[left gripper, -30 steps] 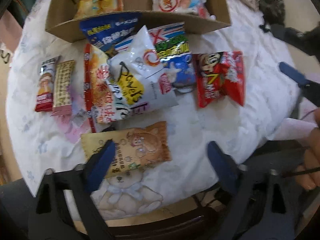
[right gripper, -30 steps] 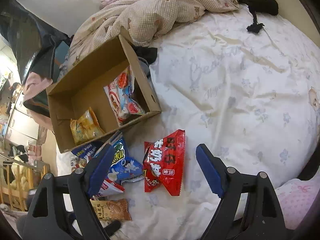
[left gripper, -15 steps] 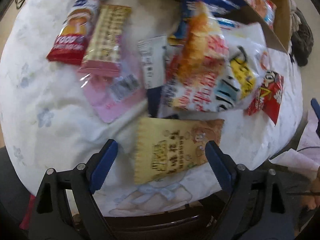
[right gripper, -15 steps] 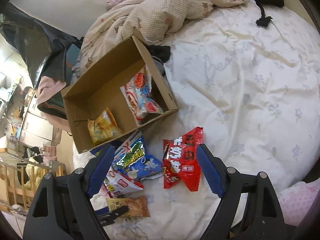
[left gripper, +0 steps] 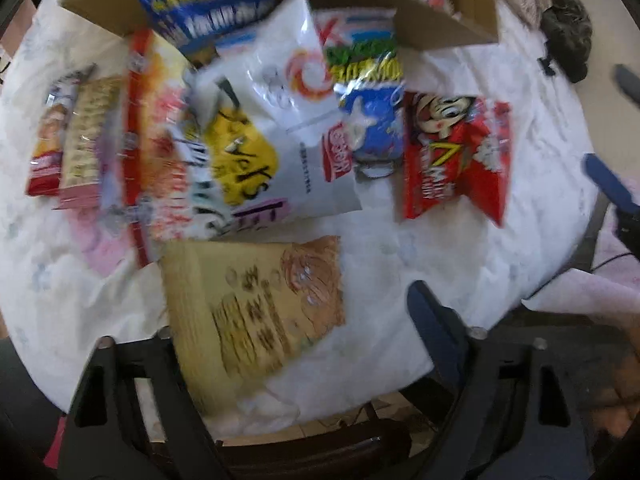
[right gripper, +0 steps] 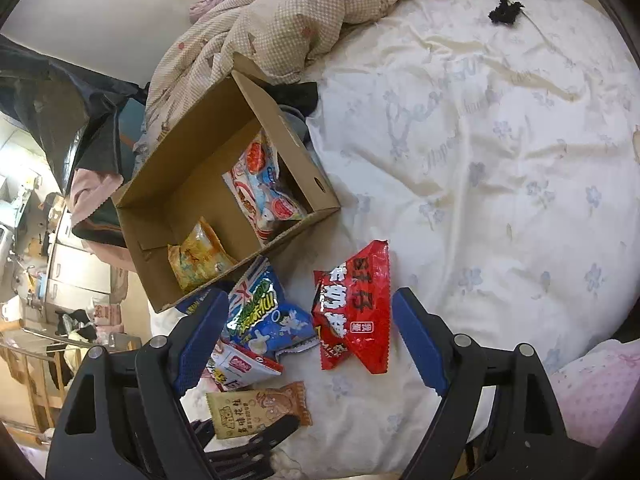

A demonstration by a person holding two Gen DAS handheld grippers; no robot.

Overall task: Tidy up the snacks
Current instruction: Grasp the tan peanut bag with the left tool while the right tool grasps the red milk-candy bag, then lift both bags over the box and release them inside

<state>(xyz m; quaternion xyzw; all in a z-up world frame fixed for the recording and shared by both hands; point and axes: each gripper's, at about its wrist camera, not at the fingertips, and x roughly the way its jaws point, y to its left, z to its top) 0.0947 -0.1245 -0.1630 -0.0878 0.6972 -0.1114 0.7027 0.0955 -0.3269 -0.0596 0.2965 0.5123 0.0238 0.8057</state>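
The left hand-held gripper [left gripper: 304,320] stands released over the tan packet [left gripper: 256,304], whose left part covers the left finger; the thin foil could slide or crumple on the soft bed [left gripper: 540,120] if pinched at an edge. The right hand-held gripper [right gripper: 308,344] hangs released, empty, above the red bag [right gripper: 354,308], which lies between its fingers, just below the box [right gripper: 280,120].

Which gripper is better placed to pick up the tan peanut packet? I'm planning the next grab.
Left, probably. The left gripper has the tan peanut packet between its open jaws, while the right gripper frames the red packet instead.
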